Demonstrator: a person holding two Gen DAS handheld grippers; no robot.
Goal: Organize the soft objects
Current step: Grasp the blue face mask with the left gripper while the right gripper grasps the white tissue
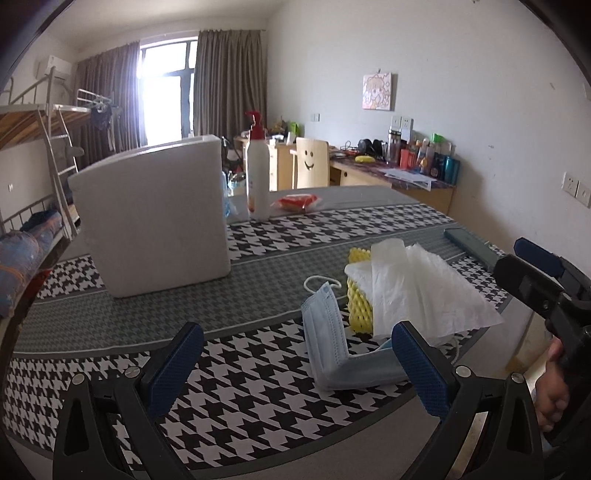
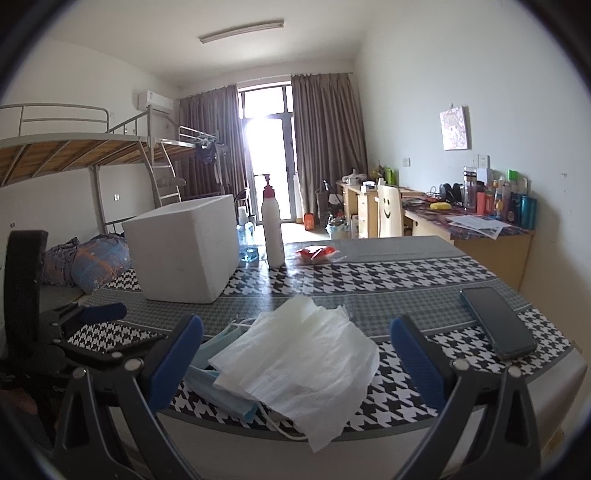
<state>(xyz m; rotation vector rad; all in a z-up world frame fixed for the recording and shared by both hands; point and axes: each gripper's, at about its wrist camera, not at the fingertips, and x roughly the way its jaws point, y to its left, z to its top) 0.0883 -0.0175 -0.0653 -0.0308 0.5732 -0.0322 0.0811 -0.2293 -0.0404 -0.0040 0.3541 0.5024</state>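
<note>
Blue-padded right gripper [image 2: 295,350] gapes wide, empty, above tissue [image 2: 303,365].

1. White walls [image 2: 480,74] and ceiling, with a long ceiling lamp [image 2: 242,31] that looks unlit.
2. Bright daylight floods through a tall window [image 2: 267,147] between brown curtains [image 2: 325,140].
3. A metal bunk bed [image 2: 74,147] stands along the left wall, an air conditioner [image 2: 155,101] above.
4. A cluttered wooden desk [image 2: 480,236] and a chair [image 2: 389,216] with a smiley face line the right wall, under a small picture [image 2: 456,127].

Black-and-white houndstooth cloth [image 1: 258,354], pale blue mask [image 1: 325,325], yellow foam [image 1: 358,302], white tissue [image 2: 303,362], white box [image 1: 155,214], blue pads [image 1: 177,362].
</note>
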